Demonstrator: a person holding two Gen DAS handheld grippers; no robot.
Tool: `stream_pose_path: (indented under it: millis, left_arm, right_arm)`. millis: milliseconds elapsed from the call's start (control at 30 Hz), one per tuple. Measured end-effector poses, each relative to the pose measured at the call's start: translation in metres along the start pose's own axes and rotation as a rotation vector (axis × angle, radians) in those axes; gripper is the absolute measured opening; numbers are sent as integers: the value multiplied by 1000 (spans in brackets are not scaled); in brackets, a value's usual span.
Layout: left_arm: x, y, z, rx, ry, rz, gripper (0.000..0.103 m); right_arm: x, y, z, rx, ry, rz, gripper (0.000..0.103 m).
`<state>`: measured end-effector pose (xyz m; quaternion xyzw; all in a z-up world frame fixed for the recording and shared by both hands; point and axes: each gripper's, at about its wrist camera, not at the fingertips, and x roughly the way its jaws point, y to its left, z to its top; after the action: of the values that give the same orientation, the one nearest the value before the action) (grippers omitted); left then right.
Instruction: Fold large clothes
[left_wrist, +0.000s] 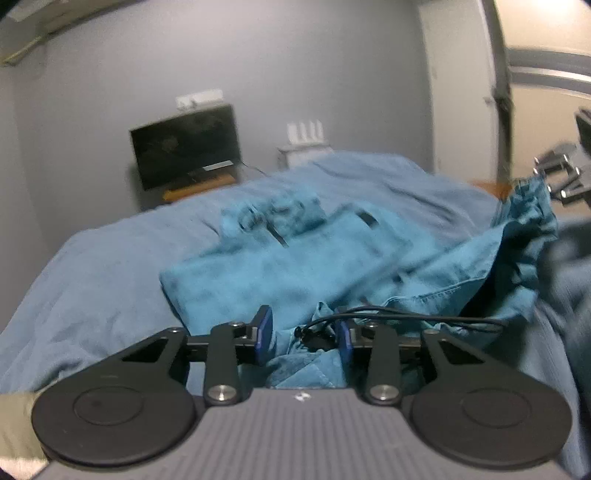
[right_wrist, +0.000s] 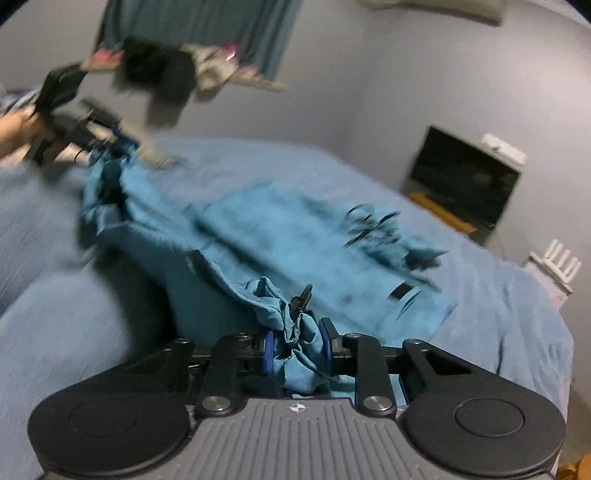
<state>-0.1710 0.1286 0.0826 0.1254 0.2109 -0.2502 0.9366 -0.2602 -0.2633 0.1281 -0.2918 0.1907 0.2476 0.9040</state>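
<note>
Gripping opposite ends of one edge, the two claws hold a large teal-blue cotton garment (left_wrist: 295, 258) that lies spread across a bed covered in a paler blue sheet (left_wrist: 92, 280). The left claw (left_wrist: 304, 338) has bunched fabric between its blue pads, with a thin black cord looping across the same spot; the pads look to be pressing the cloth, though the near fold hides the contact on one side, so I judge it clenched on the garment rather than sure of it. The right claw (right_wrist: 295, 349) is plainly clamped on a crumpled wad of the same cloth, with a small black cord end poking up just beyond it.

Holding two points of one hem makes sense for a fold: the edge can be lifted and carried over the rest of the garment, which stays flat on the bed as the base. The cloth between the claws already rises off the sheet in a slack ridge.

Dark printed marks and a small black rectangular tag sit on the garment's far part, but motion blur makes any lettering unreadable. A dark television screen (left_wrist: 184, 146) stands against the grey wall beyond the bed; no brand shows on it.
</note>
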Motion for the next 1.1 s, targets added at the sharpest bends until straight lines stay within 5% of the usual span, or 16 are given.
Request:
stream_pose_path:
  millis: [300,500,567,633,700,833,1100]
  left_arm:
    - [72,45,71,-68,-50,134,20]
    - [127,91,89,-283,-111,216,21]
    - [145,105,84,-377,-117,244,31]
    - [164,119,70,-479,-116,245,69]
    - [176,127,50,-542,-114,260,88]
    - [203,147,3,-592,-15,264,89]
    - [246,186,-20,-658,54,205,89]
  right_arm:
    - [64,-82,49,232,-78,-167,25]
    - [126,-126,55,362,-83,-262,25]
    - [151,-138,48,423,-90,-275,25]
    - [176,-149,38,480,-94,-275,26]
    - [199,-158,21,551,-105,-276,27]
    - [234,-176,-20,680,-85,-256,68]
    - [276,-204,-60,793,-5,-236,76]
